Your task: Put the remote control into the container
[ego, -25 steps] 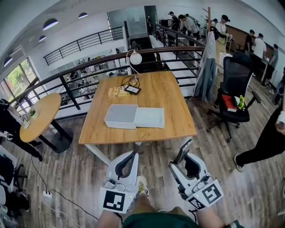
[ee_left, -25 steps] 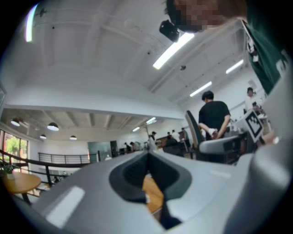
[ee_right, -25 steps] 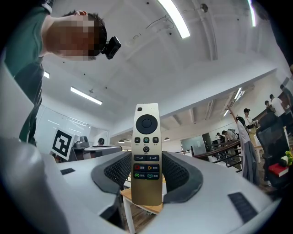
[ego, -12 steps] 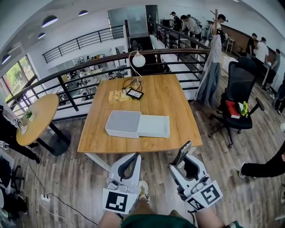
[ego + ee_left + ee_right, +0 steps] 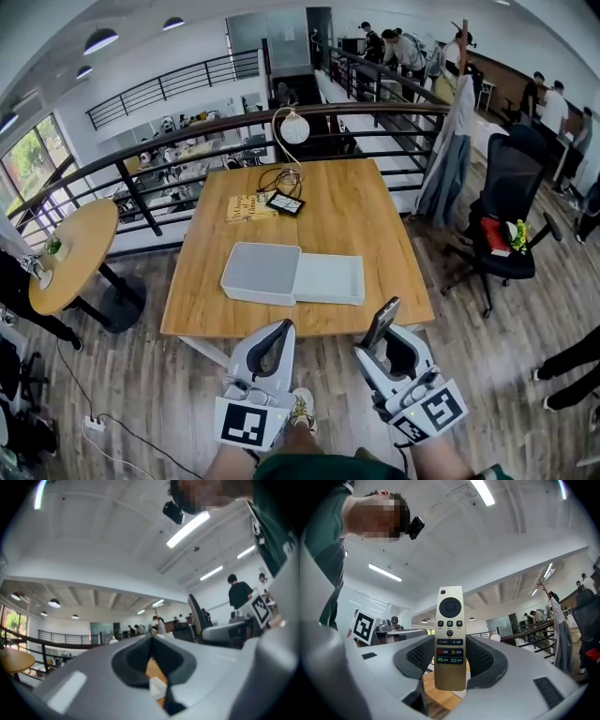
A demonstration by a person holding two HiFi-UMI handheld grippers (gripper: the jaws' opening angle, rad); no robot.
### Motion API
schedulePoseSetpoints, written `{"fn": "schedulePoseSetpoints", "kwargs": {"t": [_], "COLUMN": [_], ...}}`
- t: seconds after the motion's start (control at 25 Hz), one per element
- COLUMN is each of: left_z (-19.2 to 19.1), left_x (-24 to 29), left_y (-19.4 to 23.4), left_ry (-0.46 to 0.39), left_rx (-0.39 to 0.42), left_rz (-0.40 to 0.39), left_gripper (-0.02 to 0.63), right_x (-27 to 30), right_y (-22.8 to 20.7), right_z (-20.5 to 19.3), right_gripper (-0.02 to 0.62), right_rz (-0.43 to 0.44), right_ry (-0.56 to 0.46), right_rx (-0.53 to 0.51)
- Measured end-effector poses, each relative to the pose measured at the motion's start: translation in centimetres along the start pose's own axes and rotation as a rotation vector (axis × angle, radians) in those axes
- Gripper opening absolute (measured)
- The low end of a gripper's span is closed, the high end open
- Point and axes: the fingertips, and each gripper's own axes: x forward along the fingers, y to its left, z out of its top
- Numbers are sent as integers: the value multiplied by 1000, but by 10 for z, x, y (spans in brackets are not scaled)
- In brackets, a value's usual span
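place: open-plan office, mezzanine | signs: railing point(image 5: 216, 126), wooden table point(image 5: 361, 225), swivel chair point(image 5: 511, 178), people point(image 5: 398, 47) at desks, ceiling lamps point(image 5: 101, 40)

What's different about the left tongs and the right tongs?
The left tongs are shut with nothing between them; the right tongs are shut on a gold remote. The left tongs' tips meet, while the right tongs' pads stand apart, with the remote upright between them. Both are grey-white with black pads, and both point towards the wooden table.
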Motion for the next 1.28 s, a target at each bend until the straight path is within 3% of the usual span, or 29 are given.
{"fn": "schedulePoseSetpoints", "kwargs": {"t": [0.56, 1.28], "left_z": [-15, -39], "left_x": [43, 130], "left_y": [39, 120], "left_ry": [15, 31], "left_rx": [-19, -49], "left_rz": [3, -66], "left_gripper": [0, 1], "right_x": [52, 153], "right_y": [-33, -81], "right_z": [-9, -18], "right_gripper": [216, 216], "right_rz": [-1, -73], "right_ry": [25, 37], "right_rx": [0, -16]}}
